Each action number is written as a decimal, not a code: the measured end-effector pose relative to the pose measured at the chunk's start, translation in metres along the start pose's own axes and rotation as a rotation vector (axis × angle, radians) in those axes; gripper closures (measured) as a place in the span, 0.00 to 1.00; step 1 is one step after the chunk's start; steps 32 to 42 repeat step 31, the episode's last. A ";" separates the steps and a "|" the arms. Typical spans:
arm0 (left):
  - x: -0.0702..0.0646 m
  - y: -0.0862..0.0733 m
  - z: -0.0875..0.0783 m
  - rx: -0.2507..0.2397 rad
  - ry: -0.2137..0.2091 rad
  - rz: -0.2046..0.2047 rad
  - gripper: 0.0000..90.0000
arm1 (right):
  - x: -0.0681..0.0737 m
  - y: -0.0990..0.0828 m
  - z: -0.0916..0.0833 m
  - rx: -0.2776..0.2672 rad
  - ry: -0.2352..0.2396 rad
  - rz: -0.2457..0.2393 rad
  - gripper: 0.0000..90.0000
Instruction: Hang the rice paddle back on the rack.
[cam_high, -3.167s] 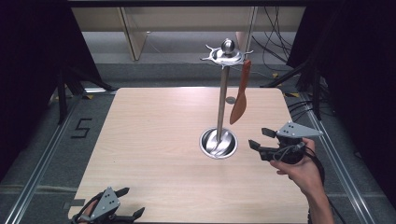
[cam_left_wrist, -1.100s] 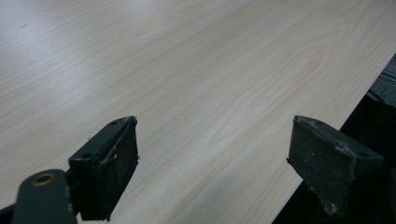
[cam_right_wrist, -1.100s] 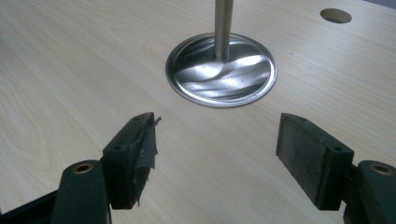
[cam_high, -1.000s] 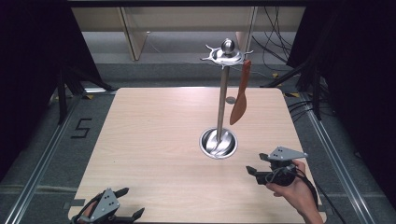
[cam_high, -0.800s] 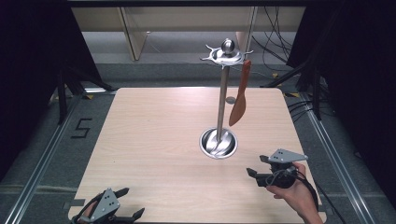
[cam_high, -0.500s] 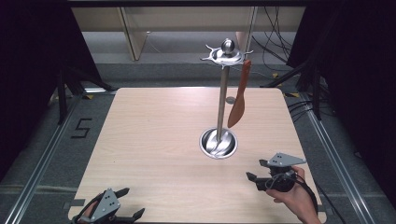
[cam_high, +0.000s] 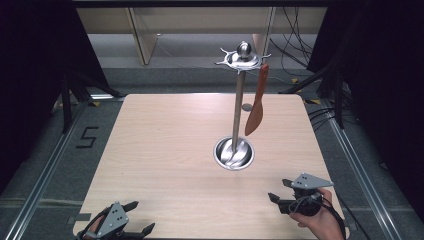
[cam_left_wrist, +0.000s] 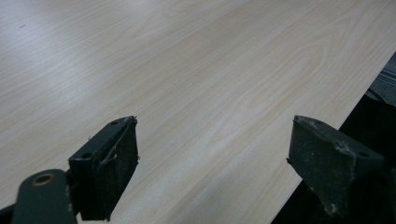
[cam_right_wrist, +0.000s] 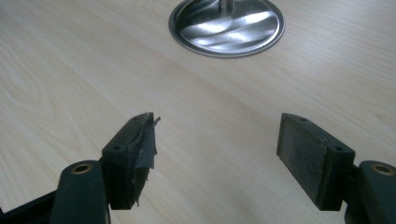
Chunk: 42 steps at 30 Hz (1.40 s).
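— High view first: what stands on the table (cam_high: 165, 150)?

— On the light wooden table stands a metal utensil stand (cam_high: 236, 115), a thin upright pole rising from a round shiny base (cam_high: 233, 153) that sits a little right of the table's middle. A ring of hooks with a ball on top crowns the pole. From a hook on the right side hangs an orange-brown spatula (cam_high: 255, 101), blade down, clear of the tabletop and just beside the pole.

— And the grippers?

— The left gripper (cam_high: 136, 218) lies at the table's near left corner, with a hand (cam_high: 95, 227) behind it at the picture's bottom edge. In the left gripper view its two black jaws are spread wide, nothing between them but bare wood, and the table's edge runs beneath the right-hand jaw. The right gripper (cam_high: 279, 191) is near the table's near right corner, held by a hand (cam_high: 320, 220), with its grey three-cornered plate on top.

— Is the right one gripping anything?

— No. In the right gripper view the right gripper (cam_right_wrist: 215, 140) has its jaws standing well apart over bare tabletop, pointing toward the stand's base (cam_right_wrist: 226, 24), which lies ahead of them and apart from both. The pad (cam_right_wrist: 142, 144) on the left-hand jaw looks frayed at its edge.
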<state>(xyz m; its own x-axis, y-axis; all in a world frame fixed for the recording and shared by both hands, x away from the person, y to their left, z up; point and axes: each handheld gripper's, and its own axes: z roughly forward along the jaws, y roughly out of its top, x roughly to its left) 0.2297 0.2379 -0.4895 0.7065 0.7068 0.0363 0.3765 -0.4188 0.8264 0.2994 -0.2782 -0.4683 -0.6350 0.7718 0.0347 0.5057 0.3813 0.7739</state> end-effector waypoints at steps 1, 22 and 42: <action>0.000 -0.001 0.000 0.013 0.004 -0.006 0.17 | 0.001 -0.004 -0.002 0.010 -0.004 0.002 0.32; 0.000 0.000 0.001 -0.007 -0.004 0.002 0.17 | 0.003 -0.022 -0.008 0.036 -0.001 0.043 0.32; 0.002 0.001 0.000 0.020 0.010 0.035 0.17 | 0.003 -0.022 -0.007 0.021 0.006 0.054 0.32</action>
